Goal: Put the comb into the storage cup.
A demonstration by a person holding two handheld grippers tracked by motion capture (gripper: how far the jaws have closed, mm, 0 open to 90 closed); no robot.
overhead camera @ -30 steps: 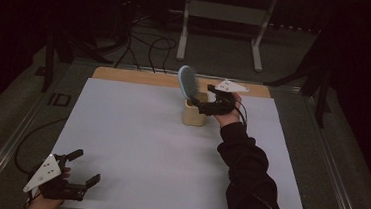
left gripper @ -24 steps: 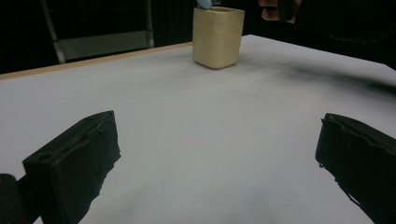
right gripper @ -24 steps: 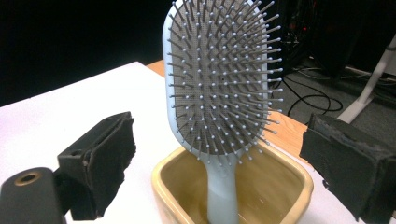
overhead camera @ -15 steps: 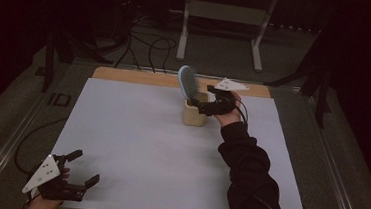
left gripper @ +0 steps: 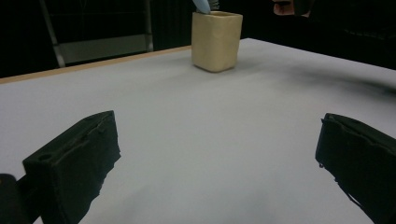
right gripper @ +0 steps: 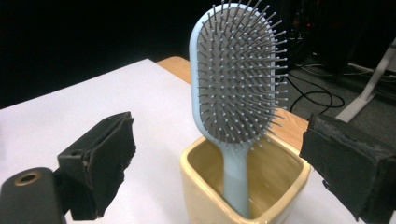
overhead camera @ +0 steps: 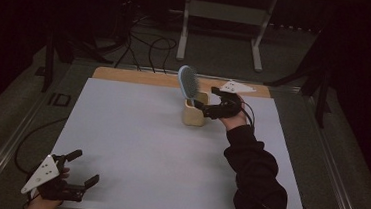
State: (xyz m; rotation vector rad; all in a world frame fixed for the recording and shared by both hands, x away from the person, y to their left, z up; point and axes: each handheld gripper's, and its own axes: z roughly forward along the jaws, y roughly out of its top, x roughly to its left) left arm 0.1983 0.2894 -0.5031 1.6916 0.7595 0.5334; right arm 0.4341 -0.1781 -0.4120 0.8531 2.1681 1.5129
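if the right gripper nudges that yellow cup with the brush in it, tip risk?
Probably some. The hairbrush stands handle-down in the yellow cup with its wide head well above the rim, leaning, so the load looks top-heavy. The cup's squarish flat base should resist rolling. The right gripper is open beside it.

left gripper (overhead camera: 79,167) low near table edge, jaws wide apart, right gripper (overhead camera: 202,101) arm outstretched, jaws spread

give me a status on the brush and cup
Right hand-held gripper open at the cup, holding nothing. Brush stands handle-down in cup. Left hand-held gripper open, near table edge. Nothing in the way.
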